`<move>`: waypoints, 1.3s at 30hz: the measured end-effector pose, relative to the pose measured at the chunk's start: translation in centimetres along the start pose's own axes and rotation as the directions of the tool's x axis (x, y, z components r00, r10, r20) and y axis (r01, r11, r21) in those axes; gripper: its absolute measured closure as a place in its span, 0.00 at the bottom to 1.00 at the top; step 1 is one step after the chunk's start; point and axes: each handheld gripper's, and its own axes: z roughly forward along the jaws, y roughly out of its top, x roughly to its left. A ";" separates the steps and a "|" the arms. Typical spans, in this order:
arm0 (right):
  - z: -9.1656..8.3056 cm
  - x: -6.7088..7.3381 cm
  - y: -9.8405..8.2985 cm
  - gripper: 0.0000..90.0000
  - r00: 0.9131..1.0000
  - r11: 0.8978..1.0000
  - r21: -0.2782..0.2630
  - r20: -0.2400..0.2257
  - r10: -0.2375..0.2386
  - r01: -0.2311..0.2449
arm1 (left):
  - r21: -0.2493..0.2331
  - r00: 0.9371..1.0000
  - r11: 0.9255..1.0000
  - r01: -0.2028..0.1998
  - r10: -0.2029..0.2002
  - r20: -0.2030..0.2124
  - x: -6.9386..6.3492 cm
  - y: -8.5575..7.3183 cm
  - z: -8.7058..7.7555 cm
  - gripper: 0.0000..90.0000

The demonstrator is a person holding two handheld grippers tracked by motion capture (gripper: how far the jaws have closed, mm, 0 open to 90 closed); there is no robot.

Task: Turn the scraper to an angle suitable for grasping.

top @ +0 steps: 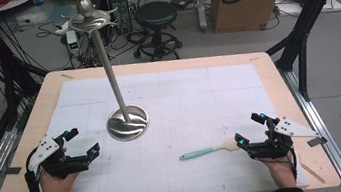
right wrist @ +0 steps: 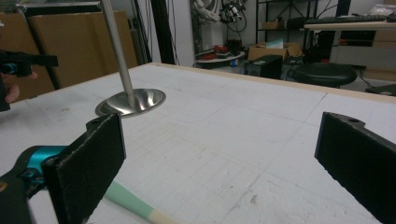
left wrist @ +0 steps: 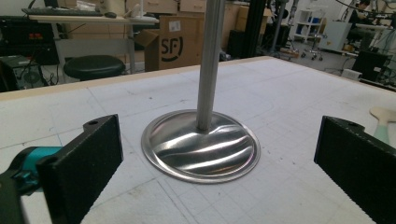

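Both grippers parked wide open, nothing picked up

The left gripper (top: pixel 83 141) sits at the near-left of the bench (top: pixel 278 86) with its jaws spread wide and empty, pointing at the round base of the metal stand (top: pixel 128 122) — the pole runs straight up to a dish and knob on top. The right gripper (top: pixel 249 129) at the near-right is spread wide too, holding nothing — the spatula (top: pixel 206 150) with the mint-green handle and pale head lies flat on the white mat, its head just beside that gripper's near jaw.
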 end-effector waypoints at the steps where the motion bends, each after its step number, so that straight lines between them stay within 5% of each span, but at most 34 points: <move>1: 0.0 0.0 -0.1 0.01 1.000 1.000 0.006 -0.002 0.006 -0.006 | 0.001 1.000 1.000 0.000 0.000 0.000 0.0 0.0 0.0 0.02; 8: 0.3 0.2 0.1 0.01 1.000 0.999 0.036 -0.005 0.005 -0.005 | 0.000 1.000 1.000 0.004 -0.004 0.001 -0.1 0.0 0.0 0.02; 13: 0.6 0.3 0.3 0.29 1.000 0.995 0.099 -0.020 0.018 -0.016 | 0.002 1.000 1.000 0.005 -0.005 0.001 -0.1 0.0 0.1 0.02; 19: 1.4 0.7 0.4 0.67 1.000 0.977 0.214 -0.014 0.021 -0.017 | 0.008 1.000 1.000 0.008 -0.008 0.006 0.0 0.0 0.1 0.02; 24: 2.8 1.2 0.2 0.98 1.000 0.943 0.332 -0.007 0.001 0.001 | 0.008 1.000 1.000 0.007 -0.007 0.008 -0.1 0.0 0.1 0.02; 26: 3.4 1.4 0.1 1.00 1.000 0.927 0.374 -0.005 -0.004 0.006 | 0.010 1.000 1.000 0.006 -0.006 0.009 -0.1 0.0 0.1 0.02; 27: 3.4 1.4 0.1 1.00 1.000 0.927 0.374 -0.005 -0.004 0.006 | 0.010 1.000 1.000 0.006 -0.006 0.009 -0.1 0.0 0.1 0.02; 28: 4.1 1.6 0.0 1.00 1.000 0.912 0.411 -0.017 -0.017 0.023 | 0.010 1.000 1.000 0.007 -0.007 0.009 -0.1 0.0 0.1 0.02; 36: 6.6 2.4 -0.7 1.00 0.994 0.840 0.532 -0.042 -0.103 0.109 | 0.016 1.000 1.000 0.004 -0.005 0.010 -0.1 -0.1 0.1 0.02; 39: 7.1 2.3 -0.9 1.00 0.992 0.823 0.556 -0.026 -0.122 0.115 | 0.019 1.000 1.000 0.005 -0.005 0.010 -0.1 -0.1 0.2 0.02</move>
